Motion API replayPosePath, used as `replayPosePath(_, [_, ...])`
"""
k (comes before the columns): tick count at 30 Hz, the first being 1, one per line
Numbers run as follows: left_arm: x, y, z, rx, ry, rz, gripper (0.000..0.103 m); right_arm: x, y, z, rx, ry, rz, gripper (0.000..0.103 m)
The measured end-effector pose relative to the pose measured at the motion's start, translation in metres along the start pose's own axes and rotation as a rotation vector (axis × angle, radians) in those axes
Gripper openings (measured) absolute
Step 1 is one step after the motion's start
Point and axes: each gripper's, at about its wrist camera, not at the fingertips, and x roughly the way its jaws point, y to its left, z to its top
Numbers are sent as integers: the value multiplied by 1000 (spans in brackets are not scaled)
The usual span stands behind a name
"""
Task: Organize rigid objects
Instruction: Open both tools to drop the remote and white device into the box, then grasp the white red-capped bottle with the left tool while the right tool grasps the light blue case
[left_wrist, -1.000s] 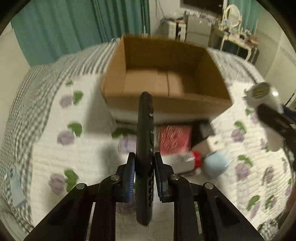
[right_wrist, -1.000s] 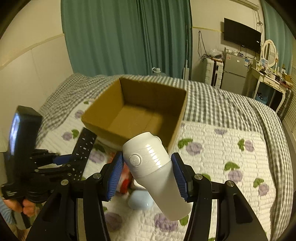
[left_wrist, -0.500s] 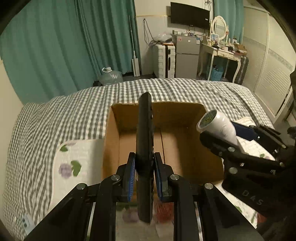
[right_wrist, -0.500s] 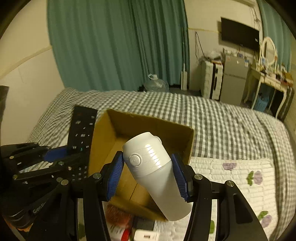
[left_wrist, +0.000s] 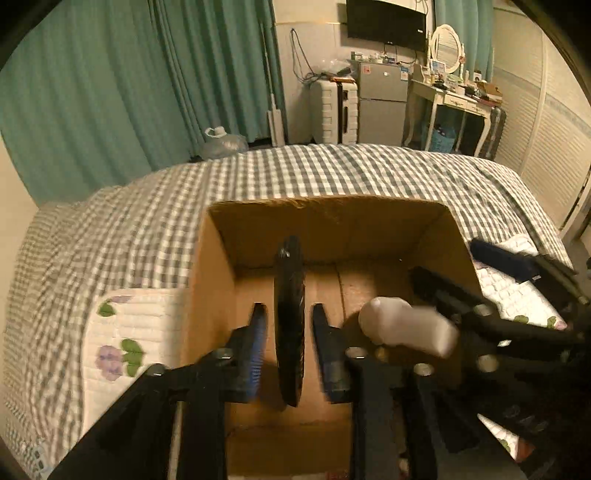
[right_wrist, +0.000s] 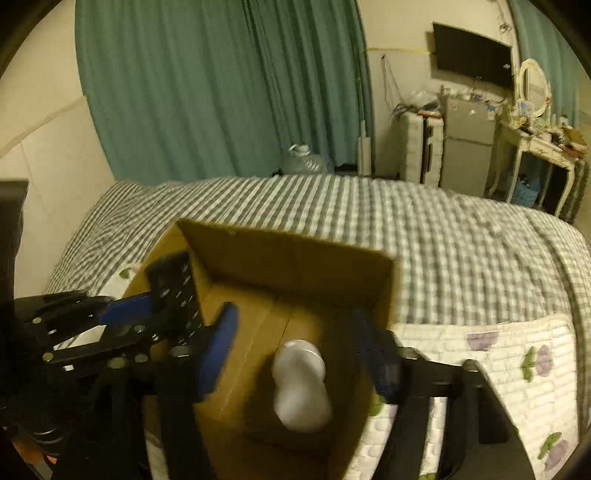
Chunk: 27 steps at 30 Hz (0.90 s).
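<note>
Left gripper (left_wrist: 289, 336): jaws now apart, black slim plastic remote control (left_wrist: 290, 317) loose between them, over brown open cardboard box (left_wrist: 332, 221). Right gripper (right_wrist: 303, 354): also spread; white cylindrical plastic bottle (right_wrist: 301, 384) freed, dropping into box. 2 items released since 0.5 s ago; deposit near complete.

bg: teal curtains (left_wrist: 110, 92) | wall TV (left_wrist: 386, 20) | fridge (left_wrist: 382, 101) – white suitcase (left_wrist: 332, 110) beside | water jug (left_wrist: 221, 142)

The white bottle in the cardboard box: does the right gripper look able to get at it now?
Probably yes. The right gripper is open directly over the white bottle, the cardboard box has an open top, and nothing lies between them. The bottle is blurred, so its exact position is unclear.
</note>
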Motion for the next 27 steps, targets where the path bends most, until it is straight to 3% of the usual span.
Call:
replayPosePath(2, [-12,3,-3,-4,-23,16,57,-15,-2,-1,-7,-19,-22,74])
replayPosePath(5, [-42,6,-9,-12,-58,18,58,-47,-7,-3,-14,-40,-66,86])
replayPosePath(12, [-117,9,-38,-59,-147,36,70,-143,-8,-10,-29,-111,-138,98])
replayPosePath(17, [-152,11,-73,-85,-195,55,72,-194,5,-30,-42,-148,-155,103])
replayPosePath(22, [-149,9,-116,-141,-186,67,75,-197,18,-63,-48,-110,-143,103])
replayPosePath(27, [-112,1,-151,-168,-116,34,75,-149,17,-108,-53,25,-125,103])
